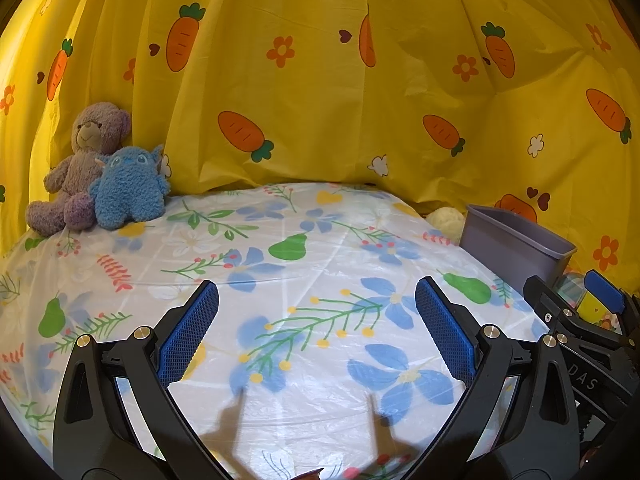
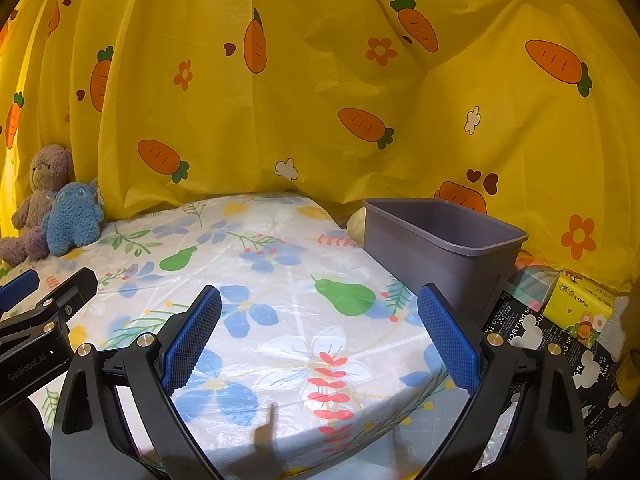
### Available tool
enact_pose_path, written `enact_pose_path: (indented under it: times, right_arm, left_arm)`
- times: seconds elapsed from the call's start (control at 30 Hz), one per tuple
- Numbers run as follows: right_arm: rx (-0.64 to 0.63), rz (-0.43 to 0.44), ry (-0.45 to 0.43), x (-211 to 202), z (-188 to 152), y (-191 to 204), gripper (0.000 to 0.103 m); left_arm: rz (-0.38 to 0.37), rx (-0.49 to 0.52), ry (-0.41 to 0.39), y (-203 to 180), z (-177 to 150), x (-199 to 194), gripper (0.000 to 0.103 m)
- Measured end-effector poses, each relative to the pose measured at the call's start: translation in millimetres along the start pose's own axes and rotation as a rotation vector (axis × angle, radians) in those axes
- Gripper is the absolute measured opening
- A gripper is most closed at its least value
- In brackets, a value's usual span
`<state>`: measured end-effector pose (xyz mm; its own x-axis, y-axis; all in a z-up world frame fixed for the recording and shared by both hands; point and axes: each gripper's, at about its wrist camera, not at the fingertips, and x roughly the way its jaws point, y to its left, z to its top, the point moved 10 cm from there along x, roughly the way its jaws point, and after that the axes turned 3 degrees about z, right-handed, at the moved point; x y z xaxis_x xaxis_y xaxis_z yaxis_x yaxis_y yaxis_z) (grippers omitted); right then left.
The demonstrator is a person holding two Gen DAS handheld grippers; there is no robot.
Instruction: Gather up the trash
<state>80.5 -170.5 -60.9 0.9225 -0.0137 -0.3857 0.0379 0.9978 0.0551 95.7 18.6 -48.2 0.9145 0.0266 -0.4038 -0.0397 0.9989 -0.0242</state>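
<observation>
A grey plastic bin [image 2: 440, 236] stands just off the table's right edge; the left wrist view has the bin [image 1: 516, 240] at the right. A pale crumpled ball [image 2: 356, 220] lies behind the bin's left corner and appears as the ball [image 1: 446, 218] at the table's far right edge. My left gripper [image 1: 317, 285] hangs open over the floral table cover [image 1: 320, 240], holding nothing. My right gripper [image 2: 319, 291] is open too, above the table's right part, with its right finger close to the bin. Each gripper shows at the edge of the other's view, the left gripper [image 2: 50, 282] and the right gripper [image 1: 568, 286].
A purple teddy bear [image 1: 88, 152] and a blue plush toy [image 1: 128, 188] sit at the table's far left corner. A yellow tissue pack [image 2: 578, 304] lies on black printed paper [image 2: 560, 356] right of the bin. A yellow carrot-print curtain [image 2: 320, 100] closes off the back.
</observation>
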Motion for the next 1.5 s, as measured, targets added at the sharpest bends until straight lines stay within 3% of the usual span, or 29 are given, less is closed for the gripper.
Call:
enact_pose_path:
  times: [1.5]
  right_arm:
    - [0.014,-0.004,-0.003,-1.5,0.4,-1.3,0.095]
  left_arm:
    - [0.0,0.003,0.0,-4.7,-1.8,0.7,0.097]
